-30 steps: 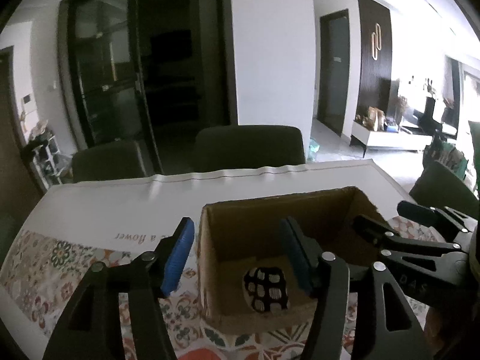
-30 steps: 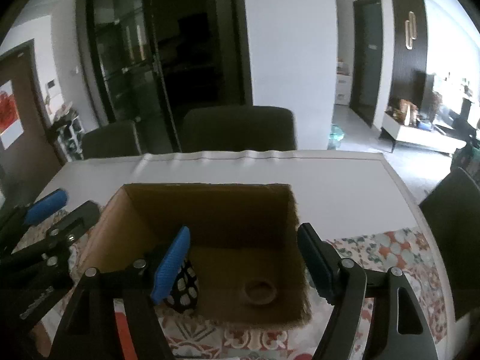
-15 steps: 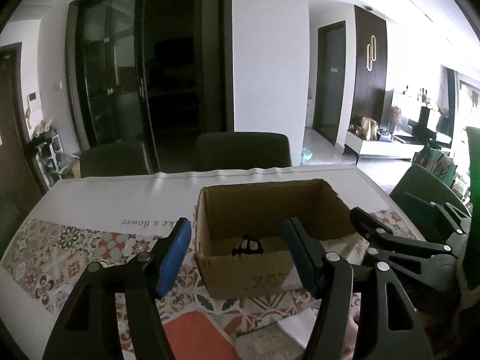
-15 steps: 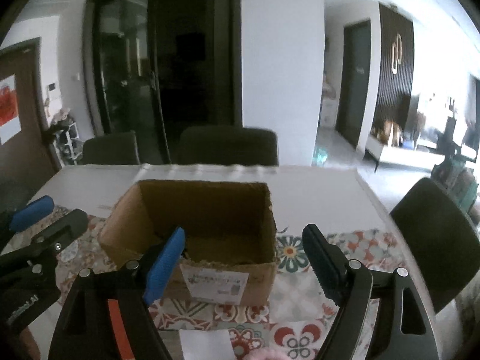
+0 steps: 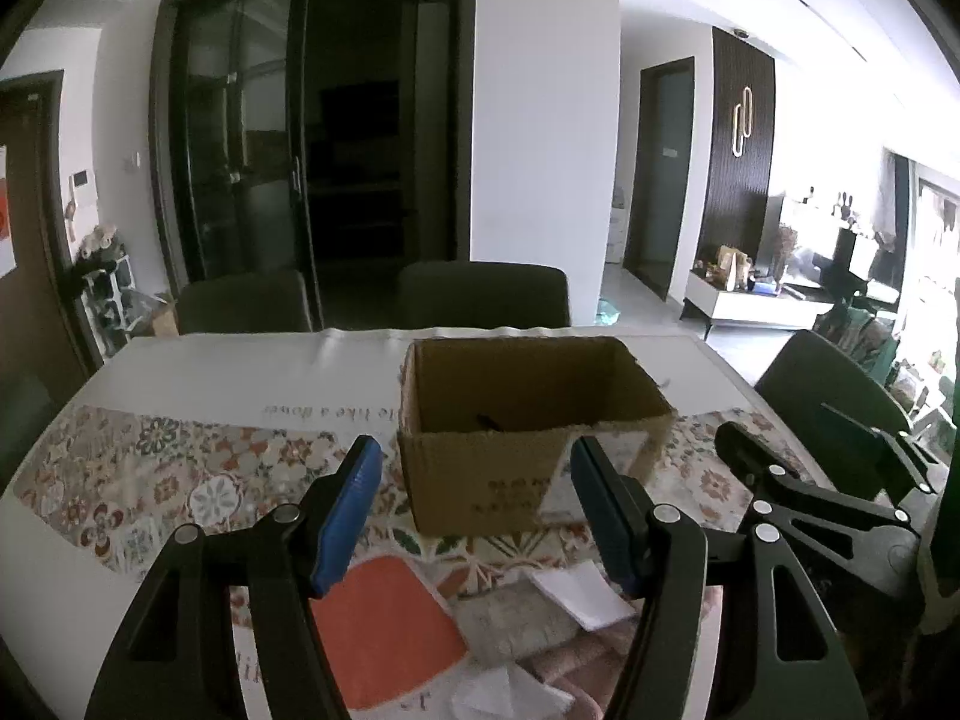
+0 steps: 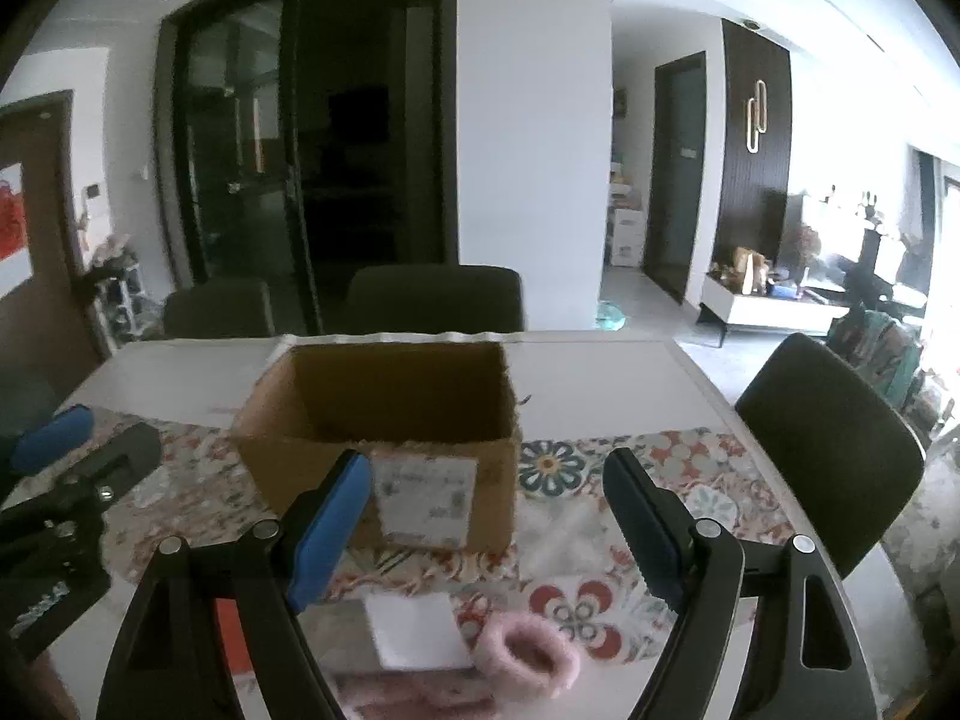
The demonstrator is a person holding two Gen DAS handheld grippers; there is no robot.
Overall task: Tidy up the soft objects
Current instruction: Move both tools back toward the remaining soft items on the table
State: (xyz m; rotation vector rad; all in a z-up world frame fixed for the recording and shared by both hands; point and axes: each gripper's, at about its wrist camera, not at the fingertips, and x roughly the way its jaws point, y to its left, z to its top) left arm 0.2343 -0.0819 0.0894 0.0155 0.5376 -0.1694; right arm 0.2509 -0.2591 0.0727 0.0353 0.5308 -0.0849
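Cardboard box (image 6: 384, 456) upright mid-bench, open top up, long axis left-right. Bare bench (image 6: 600, 372) beyond and right. Pink scrunchie (image 6: 528, 654) lying flat near edge. Left gripper (image 5: 474, 510) and right gripper (image 6: 480, 522) fingers apart, holding nothing, right widening.

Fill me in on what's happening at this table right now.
A person is sorting soft items into a cardboard box, holding a gripper in each hand. Both the left gripper and right gripper are open and empty, held on the near side of the box. Still out on the patterned tablecloth near the person are a fluffy pink ring, an orange cloth and a white square. Something dark lies in the box.
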